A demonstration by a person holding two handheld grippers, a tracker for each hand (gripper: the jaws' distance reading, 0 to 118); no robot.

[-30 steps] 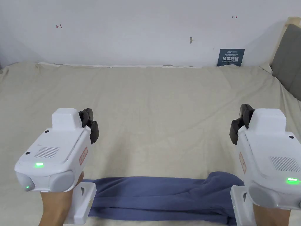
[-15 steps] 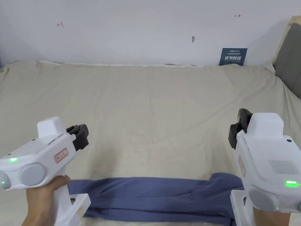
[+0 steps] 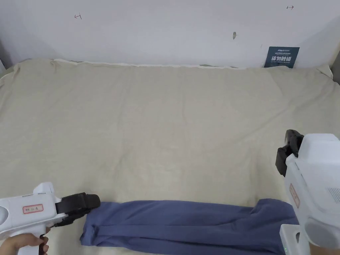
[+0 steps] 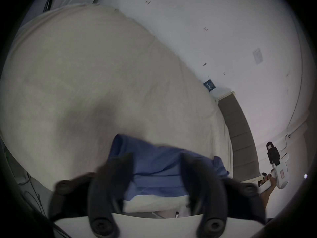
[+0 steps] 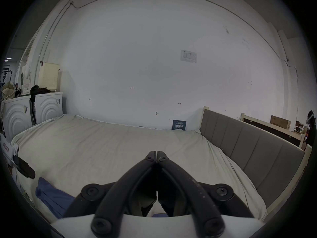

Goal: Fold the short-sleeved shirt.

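Shirt [image 3: 186, 225], blue, folded lengthwise on bed [image 3: 166, 126]; left gripper [image 4: 155, 162] jaws apart beside it, right gripper [image 5: 157, 153] closed, empty.

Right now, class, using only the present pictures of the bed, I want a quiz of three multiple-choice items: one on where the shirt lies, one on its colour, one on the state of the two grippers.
1. Where does the folded blue cotton shirt lie on the beige bedsheet?
A. along the near edge
B. against the far wall
C. on the grey headboard

2. What colour is the shirt?
A. red
B. blue
C. white

3. How do the jaws stand?
A. both grippers open
B. both shut
C. left gripper open, right gripper shut

Answers:
1 A: the head view shows it as a long band nearest the person.
2 B: it is blue in all three views.
3 C: the left gripper view shows a wide gap between the jaws with the shirt beyond; the right gripper view shows the tips touching, holding nothing.
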